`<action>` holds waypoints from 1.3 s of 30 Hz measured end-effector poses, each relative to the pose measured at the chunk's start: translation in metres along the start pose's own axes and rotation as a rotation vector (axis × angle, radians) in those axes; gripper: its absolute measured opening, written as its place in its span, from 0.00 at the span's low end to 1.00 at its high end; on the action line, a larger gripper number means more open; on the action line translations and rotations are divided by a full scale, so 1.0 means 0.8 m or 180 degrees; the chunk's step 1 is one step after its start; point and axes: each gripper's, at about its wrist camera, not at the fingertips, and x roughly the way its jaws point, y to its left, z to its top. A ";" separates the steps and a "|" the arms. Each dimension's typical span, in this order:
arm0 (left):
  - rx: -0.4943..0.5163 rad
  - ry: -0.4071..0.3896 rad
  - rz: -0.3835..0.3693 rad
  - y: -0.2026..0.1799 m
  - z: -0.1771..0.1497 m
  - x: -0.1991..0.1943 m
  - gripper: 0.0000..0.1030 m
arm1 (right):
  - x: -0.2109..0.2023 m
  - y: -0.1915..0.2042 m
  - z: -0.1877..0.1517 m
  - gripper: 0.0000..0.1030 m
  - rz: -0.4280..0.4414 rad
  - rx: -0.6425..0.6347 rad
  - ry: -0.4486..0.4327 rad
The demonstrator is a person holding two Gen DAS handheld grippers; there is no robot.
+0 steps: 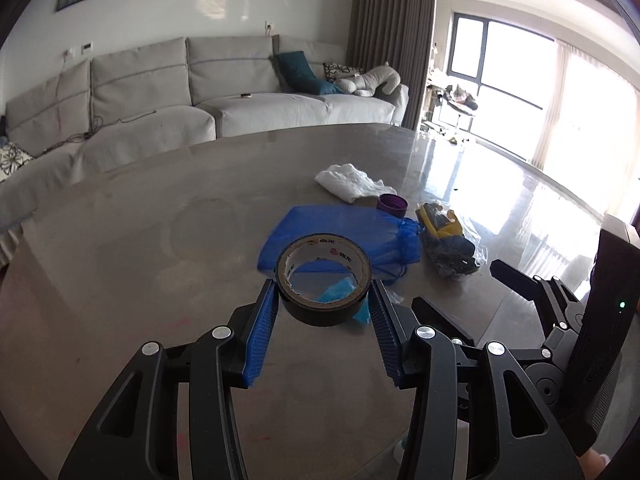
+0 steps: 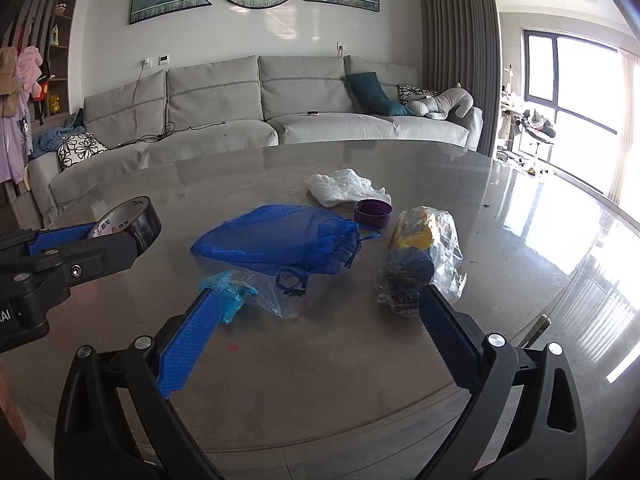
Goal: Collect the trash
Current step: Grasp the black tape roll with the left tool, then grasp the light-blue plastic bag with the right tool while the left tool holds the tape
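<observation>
My left gripper (image 1: 323, 294) is shut on a black tape roll (image 1: 323, 280) and holds it above the table; the roll also shows at the left of the right wrist view (image 2: 132, 224). My right gripper (image 2: 320, 300) is open and empty, low over the table. Ahead of it lie a blue mesh drawstring bag (image 2: 280, 240), a crumpled blue and clear plastic wrapper (image 2: 240, 292) by its left finger, and a clear plastic bag with yellow and dark blue contents (image 2: 420, 260) by its right finger. A purple cap (image 2: 373, 213) and a white crumpled tissue (image 2: 344, 186) lie farther back.
The grey round table (image 2: 320, 368) has its far edge before a grey sofa (image 2: 280, 112). The shiny floor and bright windows are on the right. My right gripper shows at the right edge of the left wrist view (image 1: 480, 292).
</observation>
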 end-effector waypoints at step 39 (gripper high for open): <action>0.0217 -0.0177 -0.0026 0.007 0.011 -0.010 0.45 | -0.048 0.041 0.031 0.28 0.0308 -0.0009 -0.0018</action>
